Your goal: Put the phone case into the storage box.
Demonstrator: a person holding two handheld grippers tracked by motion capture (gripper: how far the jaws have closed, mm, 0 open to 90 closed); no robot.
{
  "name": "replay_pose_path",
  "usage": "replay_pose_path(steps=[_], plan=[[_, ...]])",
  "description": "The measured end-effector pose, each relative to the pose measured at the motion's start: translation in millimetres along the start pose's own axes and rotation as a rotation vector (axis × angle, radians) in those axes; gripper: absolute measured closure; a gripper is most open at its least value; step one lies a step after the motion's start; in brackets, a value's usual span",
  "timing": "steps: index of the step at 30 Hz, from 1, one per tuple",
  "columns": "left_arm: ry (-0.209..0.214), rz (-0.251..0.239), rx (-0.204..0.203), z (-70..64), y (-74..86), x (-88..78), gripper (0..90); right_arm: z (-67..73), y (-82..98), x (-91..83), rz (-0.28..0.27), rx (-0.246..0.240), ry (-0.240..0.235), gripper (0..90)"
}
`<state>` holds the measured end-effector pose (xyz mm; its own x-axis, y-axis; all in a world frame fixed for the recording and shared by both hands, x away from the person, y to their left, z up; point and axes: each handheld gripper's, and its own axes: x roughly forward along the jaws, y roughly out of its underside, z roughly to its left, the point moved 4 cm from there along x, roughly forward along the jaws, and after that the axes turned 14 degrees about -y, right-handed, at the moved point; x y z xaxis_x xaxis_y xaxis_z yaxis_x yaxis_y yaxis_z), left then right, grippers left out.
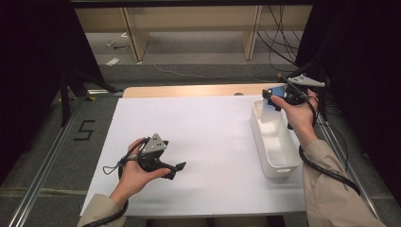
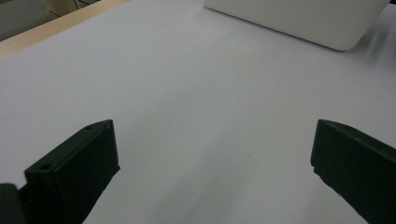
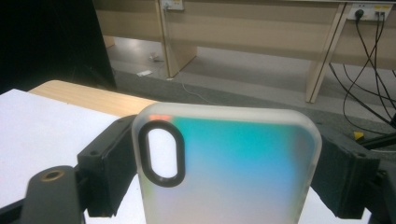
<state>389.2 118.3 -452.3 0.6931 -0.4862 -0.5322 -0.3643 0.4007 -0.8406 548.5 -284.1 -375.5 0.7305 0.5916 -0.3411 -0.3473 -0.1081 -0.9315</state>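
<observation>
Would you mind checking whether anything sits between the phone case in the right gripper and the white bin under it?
Nothing visible does. The right gripper holds the phone case over the far end of the white bin, whose visible inside looks empty.

Bin [image 1: 275, 142] at table [image 1: 208, 142] right; phone case [image 3: 229, 172] above bin's far end.

Left gripper [image 2: 215, 158] is seen with its two black jaws spread wide apart, nothing held between them. White table cover [image 2: 196, 93] is seen beneath and between the jaws. A white bin [image 2: 299, 21] is seen at top right. Bare wooden table edge [image 2: 51, 28] is visible top left.
</observation>
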Motion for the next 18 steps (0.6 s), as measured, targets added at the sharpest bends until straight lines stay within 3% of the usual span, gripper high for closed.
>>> replay_pose_path(steps=[18], plan=[[0.001, 0.001, 0.001, 0.5, 0.5, 0.2, 0.5, -2.4, 2.5, 9.0, 0.011, -0.004, 0.004, 18.6]])
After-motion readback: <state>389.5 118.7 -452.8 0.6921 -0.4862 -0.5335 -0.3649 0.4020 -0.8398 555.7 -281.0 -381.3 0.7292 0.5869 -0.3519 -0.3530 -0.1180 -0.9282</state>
